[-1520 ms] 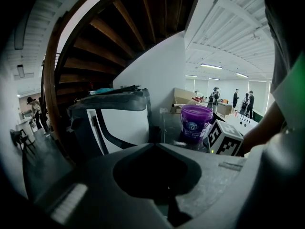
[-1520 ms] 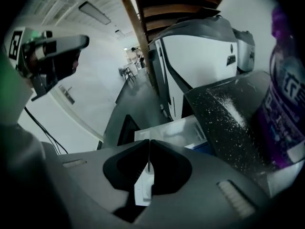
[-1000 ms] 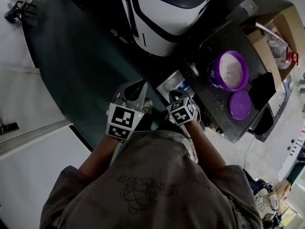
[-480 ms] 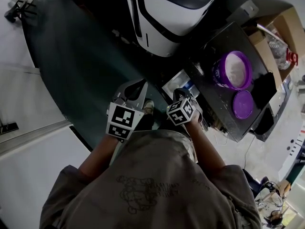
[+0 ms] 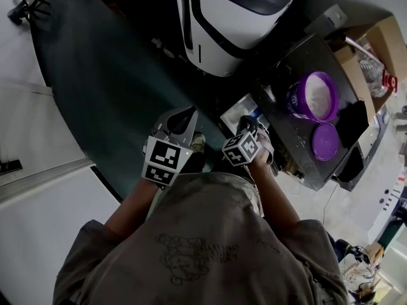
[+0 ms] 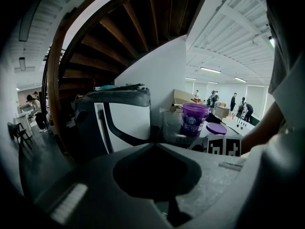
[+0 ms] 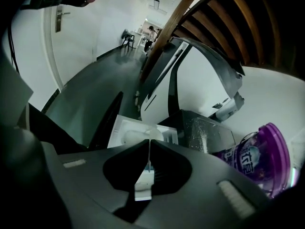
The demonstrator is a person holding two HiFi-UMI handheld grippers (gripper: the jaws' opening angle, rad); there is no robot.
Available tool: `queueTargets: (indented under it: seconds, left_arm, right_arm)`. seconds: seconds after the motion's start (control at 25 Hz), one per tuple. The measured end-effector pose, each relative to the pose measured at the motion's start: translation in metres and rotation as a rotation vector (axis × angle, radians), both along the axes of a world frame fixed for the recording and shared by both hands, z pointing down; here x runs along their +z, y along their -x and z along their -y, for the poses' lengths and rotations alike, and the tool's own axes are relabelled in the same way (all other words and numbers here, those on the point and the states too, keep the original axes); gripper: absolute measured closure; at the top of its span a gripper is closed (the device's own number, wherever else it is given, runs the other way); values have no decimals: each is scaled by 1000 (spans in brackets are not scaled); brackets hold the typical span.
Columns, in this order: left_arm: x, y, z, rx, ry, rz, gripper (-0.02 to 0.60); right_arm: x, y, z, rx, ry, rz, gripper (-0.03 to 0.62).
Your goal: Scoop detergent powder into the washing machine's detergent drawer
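The white detergent drawer [image 5: 234,116] [image 7: 125,136] stands pulled out beside the washing machine [image 5: 235,11] [image 7: 190,75]. My right gripper [image 5: 252,126] [image 7: 148,143] hovers just over it, shut on the thin handle of a translucent scoop [image 7: 149,133]; the scoop's contents are not visible. An open purple tub of white powder [image 5: 311,96] [image 7: 259,154] [image 6: 193,119] sits on the black speckled table [image 5: 299,154], and its purple lid [image 5: 324,140] lies next to it. My left gripper [image 5: 183,115] [image 6: 153,143] is held left of the drawer, shut and empty.
A cardboard box [image 5: 375,37] with clutter sits beyond the table at the right. Dark green floor [image 5: 108,88] spreads to the left of the machine. A wooden staircase [image 6: 119,27] curves overhead, and people [image 6: 238,104] stand far off in the room.
The right gripper has turned slightly and edged toward the drawer. The left gripper has stayed where it was.
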State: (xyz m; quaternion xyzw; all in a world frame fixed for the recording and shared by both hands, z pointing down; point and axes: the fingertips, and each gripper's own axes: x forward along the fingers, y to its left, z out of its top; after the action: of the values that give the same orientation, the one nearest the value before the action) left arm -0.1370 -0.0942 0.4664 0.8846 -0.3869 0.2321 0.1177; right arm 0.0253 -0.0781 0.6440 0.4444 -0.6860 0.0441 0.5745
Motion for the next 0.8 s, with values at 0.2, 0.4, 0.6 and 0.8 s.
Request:
queueTargets:
  seconds: [0.2, 0.4, 0.6, 0.8]
  left_arm:
    - [4, 3, -1, -3, 11, -9, 581]
    - [5, 8, 1, -3, 15, -10, 581]
    - [8, 9, 4, -5, 17, -8, 581]
    - [9, 10, 4, -1, 21, -11, 581]
  right_arm:
    - [-5, -2, 6, 4, -39, -54, 559]
    - [-13, -6, 13, 0, -75, -146, 559]
    - [-15, -9, 16, -5, -65, -209, 559]
    - [-16, -10, 20, -17, -45, -253, 559]
